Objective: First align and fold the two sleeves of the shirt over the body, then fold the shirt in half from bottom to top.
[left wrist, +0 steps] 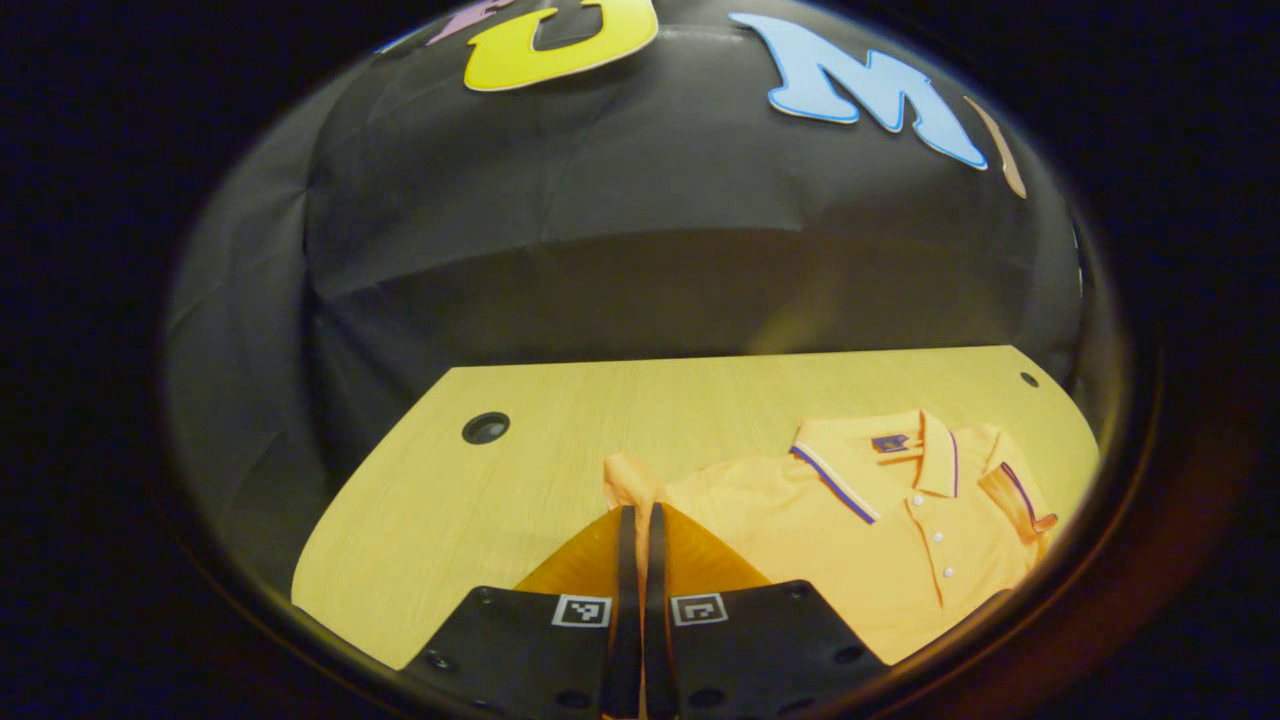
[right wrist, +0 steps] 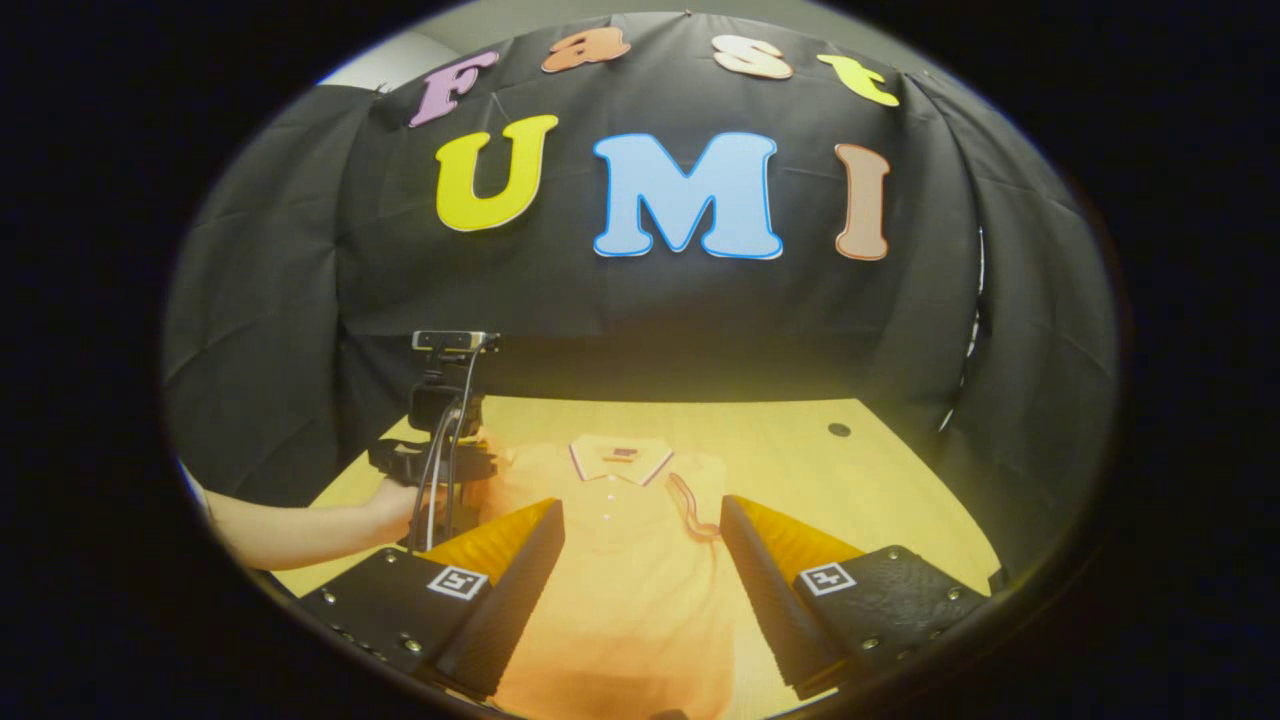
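Note:
An orange polo shirt (left wrist: pixel 800 520) lies face up on the wooden table (left wrist: pixel 450 500), collar (left wrist: pixel 880 450) towards the booth wall. My left gripper (left wrist: pixel 640 512) is shut on the shirt's left sleeve (left wrist: pixel 628 478), whose cloth pokes out past the fingertips. The other sleeve (left wrist: pixel 1015 495) lies folded over the chest. In the right gripper view the shirt (right wrist: pixel 630 580) spreads below my right gripper (right wrist: pixel 640 508), which hovers open over the body with nothing between its fingers. The folded sleeve (right wrist: pixel 690 505) lies just inside the right finger. The left gripper (right wrist: pixel 440 465), in a hand, sits at the shirt's left shoulder.
The table has a round cable hole (left wrist: pixel 486 427) at the back left and another (right wrist: pixel 839 430) at the back right. Black cloth walls close off the back and sides. A person's forearm (right wrist: pixel 290 530) reaches in from the left.

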`<act>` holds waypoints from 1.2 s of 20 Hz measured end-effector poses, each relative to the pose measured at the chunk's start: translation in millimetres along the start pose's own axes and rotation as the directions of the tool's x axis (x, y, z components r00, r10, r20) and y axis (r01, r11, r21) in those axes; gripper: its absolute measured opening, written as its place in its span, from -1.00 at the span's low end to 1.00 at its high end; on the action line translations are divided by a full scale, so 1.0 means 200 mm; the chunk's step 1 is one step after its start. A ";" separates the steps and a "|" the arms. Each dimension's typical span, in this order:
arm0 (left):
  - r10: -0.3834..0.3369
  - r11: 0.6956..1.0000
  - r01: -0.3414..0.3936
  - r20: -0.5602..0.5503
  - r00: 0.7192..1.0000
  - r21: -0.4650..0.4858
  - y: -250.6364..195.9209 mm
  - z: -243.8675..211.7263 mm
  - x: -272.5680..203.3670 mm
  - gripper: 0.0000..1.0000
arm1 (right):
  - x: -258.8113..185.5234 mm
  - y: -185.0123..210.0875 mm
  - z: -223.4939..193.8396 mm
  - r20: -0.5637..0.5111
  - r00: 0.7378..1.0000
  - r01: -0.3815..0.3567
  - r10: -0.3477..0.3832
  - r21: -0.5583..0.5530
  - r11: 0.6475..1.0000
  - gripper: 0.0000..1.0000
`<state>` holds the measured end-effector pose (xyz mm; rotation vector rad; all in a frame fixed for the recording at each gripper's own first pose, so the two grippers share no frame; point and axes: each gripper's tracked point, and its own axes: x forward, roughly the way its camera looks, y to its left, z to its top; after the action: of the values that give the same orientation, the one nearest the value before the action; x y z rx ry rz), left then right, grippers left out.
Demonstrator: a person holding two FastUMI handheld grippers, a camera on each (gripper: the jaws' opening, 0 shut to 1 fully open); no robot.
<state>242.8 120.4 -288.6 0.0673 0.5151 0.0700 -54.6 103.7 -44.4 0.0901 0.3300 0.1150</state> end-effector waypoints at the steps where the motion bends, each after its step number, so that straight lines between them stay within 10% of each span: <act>1: -0.005 1.000 0.005 -0.002 1.000 0.004 -0.02 0.00 0.00 -0.84 | 0.00 0.00 -0.01 -0.002 1.000 0.002 -0.002 0.001 1.000 0.94; 24: -0.177 0.982 0.183 -0.101 0.979 0.053 -0.47 -0.12 0.03 -0.55 | -0.10 -0.12 -0.09 -0.042 0.986 0.165 -0.162 0.068 0.984 0.95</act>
<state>240.9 28.1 -319.1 0.0779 0.6172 -0.1203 -75.8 77.8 -57.0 0.1315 0.3764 -0.0582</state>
